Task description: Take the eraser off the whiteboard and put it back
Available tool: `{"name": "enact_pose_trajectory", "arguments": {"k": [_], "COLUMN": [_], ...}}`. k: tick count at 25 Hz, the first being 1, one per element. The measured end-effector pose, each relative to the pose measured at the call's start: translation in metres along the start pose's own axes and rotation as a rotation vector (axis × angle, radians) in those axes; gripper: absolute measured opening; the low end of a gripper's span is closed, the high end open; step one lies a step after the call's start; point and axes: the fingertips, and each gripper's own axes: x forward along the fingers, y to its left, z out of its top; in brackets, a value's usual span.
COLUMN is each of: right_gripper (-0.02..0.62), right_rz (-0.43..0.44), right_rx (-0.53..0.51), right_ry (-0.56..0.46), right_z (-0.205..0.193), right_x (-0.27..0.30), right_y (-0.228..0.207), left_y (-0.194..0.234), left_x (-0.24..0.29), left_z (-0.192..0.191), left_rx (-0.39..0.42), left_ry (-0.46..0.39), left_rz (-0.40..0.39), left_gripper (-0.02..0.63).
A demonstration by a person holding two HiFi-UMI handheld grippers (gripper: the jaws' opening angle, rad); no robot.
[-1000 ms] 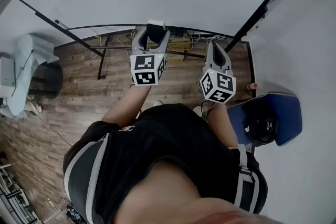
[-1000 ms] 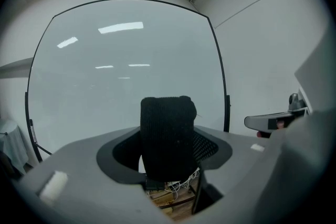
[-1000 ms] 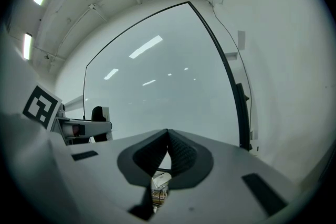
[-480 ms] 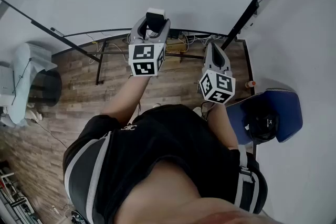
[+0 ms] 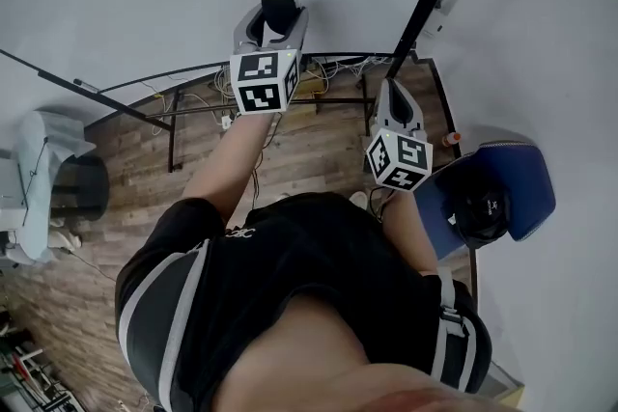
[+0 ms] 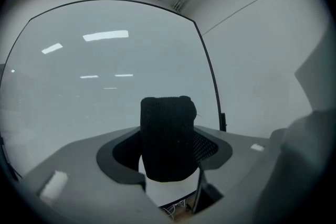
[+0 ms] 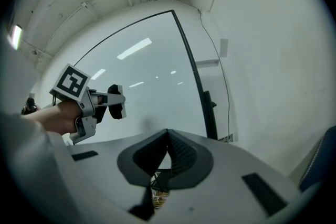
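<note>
The eraser (image 5: pixel 279 8), black felt on a white body, sits upright between the jaws of my left gripper (image 5: pixel 278 18), which is shut on it. In the left gripper view the eraser (image 6: pixel 167 140) fills the gap of the left gripper (image 6: pixel 169 173), felt side facing the whiteboard (image 6: pixel 100 76). The right gripper view shows the eraser (image 7: pixel 118 103) close in front of the whiteboard (image 7: pixel 152 81); I cannot tell whether it touches. My right gripper (image 5: pixel 392 94) is lower and to the right, shut and empty, its jaws meeting at a point (image 7: pixel 168 140).
The board's black frame post (image 5: pixel 425 0) runs up beside my right gripper. Stand bars and cables (image 5: pixel 328 72) lie on the wood floor below the board. A blue chair (image 5: pixel 521 198) holding a black object stands at the right, and a pale grey machine (image 5: pixel 48 125) at the left.
My left gripper has moved up the picture with the eraser still in it, toward the board. The right gripper has shifted a little along with it and stays shut.
</note>
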Motion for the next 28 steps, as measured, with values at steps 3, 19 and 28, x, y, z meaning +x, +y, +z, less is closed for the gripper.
{"name": "enact_pose_trajectory", "arguments": {"k": [3, 19, 28], "right_gripper": [0.006, 0.006, 0.006], "right_rz": [-0.023, -0.023, -0.001], "right_rx": [0.008, -0.009, -0.024], "right_ry": [0.002, -0.029, -0.027], "right_z": [-0.002, 0.015, 0.021], "right_x": [-0.004, 0.005, 0.015], "right_y": [-0.013, -0.058, -0.073], "left_y": [-0.003, -0.004, 0.007], "left_x": [0.015, 0.060, 0.079], "left_z": [-0.005, 0.012, 0.010], "left_rx": [0.008, 0.009, -0.016], "left_ry": [0.020, -0.007, 0.014], "left_rz": [0.018, 0.122, 0.218], "left_gripper": [0.265, 0.265, 0.265]}}
